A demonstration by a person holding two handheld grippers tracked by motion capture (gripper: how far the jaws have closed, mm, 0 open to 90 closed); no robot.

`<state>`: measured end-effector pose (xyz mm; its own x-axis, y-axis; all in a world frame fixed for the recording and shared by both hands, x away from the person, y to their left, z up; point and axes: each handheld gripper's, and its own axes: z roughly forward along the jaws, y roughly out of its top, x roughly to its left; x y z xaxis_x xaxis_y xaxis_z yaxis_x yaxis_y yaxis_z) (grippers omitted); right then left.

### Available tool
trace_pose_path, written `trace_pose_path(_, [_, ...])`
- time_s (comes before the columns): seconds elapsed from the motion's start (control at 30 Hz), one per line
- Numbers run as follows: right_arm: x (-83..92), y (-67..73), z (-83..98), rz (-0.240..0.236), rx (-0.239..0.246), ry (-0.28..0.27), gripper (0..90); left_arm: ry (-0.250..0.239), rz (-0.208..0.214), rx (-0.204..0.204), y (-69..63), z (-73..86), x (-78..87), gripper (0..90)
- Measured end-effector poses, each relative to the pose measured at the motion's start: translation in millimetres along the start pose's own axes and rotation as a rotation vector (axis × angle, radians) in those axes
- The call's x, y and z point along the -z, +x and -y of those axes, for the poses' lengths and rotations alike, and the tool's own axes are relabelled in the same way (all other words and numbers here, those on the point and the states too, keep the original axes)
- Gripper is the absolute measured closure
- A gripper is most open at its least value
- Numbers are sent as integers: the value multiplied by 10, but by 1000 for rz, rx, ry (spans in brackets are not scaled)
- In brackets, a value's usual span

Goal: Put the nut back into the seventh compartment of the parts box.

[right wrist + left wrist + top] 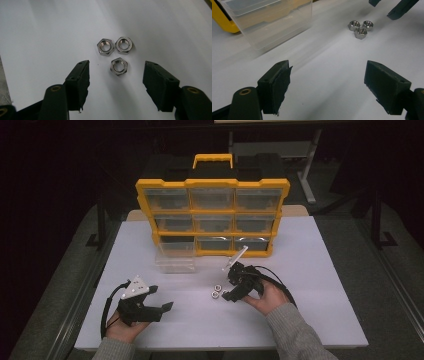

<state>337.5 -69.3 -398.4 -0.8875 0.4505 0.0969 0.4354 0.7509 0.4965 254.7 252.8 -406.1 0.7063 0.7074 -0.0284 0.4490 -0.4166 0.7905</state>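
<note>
From the high view, you are holding the right tool (226, 288) low over the white table (320, 270), its jaws pointing toward the three steel nuts (216, 291) lying just beside its tips, while your left tool (162, 302) is resting nearer your side of the table, well apart from them; the clear drawer (175, 261) is sitting pulled out on the table in front of the yellow organizer (212, 217), just below its empty bottom-left slot. In the left gripper view, your left tool (327, 86) is standing spread wide with nothing between its pads, the nuts (360, 28) are lying ahead of it, and the drawer (272, 22) is sitting off to one side. In the right gripper view, your right tool (116, 82) is standing partly spread with its pads gripping nothing, the nearest nut (119, 66) is lying just ahead of the gap, and the other two are touching each other beyond it. You are judged to be at the pick-up step, lining up on that nearest nut. Next you will likely be needing to ease forward and down until the pads are flanking that one nut alone, pinch it across its flats without nudging its neighbours, then carry it to the drawer.
</note>
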Motion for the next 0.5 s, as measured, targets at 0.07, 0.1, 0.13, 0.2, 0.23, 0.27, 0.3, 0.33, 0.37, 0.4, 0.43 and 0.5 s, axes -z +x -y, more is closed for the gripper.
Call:
trace_pose_path(0.07, [-40, -4, -17, -3, 8, 16, 414, 3, -1, -6, 7, -1, 4, 205])
trace_pose_path(0.1, [-66, -4, -26, -4, 9, 25, 427, 2, -1, -6, 8, 0, 4, 205])
trace_pose_path(0.13, [-85, -6, -31, -8, 6, 35, 444, 2, -1, -4, 8, 1, 4, 205])
trace_pose_path(0.2, [-119, -11, -38, -8, 7, 48, 464, 1, -2, -3, 10, 1, 4, 205])
trace_pose_path(0.23, [-139, -17, -42, -7, 8, 52, 477, 1, -3, -2, 9, 0, 4, 205])
trace_pose_path(0.27, [-163, -25, -46, -9, 12, 57, 495, 0, -3, -2, 9, 0, 5, 205])
trace_pose_path(0.3, [-177, -29, -49, -7, 15, 60, 501, -1, -2, -1, 7, 0, 5, 205])
trace_pose_path(0.33, [-191, -29, -54, -6, 13, 65, 509, -1, -2, 0, 7, 0, 5, 205])
trace_pose_path(0.37, [-203, -33, -58, -7, 14, 71, 516, -1, -2, 1, 7, 0, 5, 205])
trace_pose_path(0.4, [-212, -36, -60, -8, 16, 75, 525, -1, -3, 5, 5, 1, 5, 206])
trace_pose_path(0.43, [-226, -36, -63, -9, 12, 79, 533, -2, -2, 10, 2, 2, 5, 207])
trace_pose_path(0.5, [-247, -36, -68, -9, 16, 84, 553, -3, -1, 12, 4, 3, 5, 207])
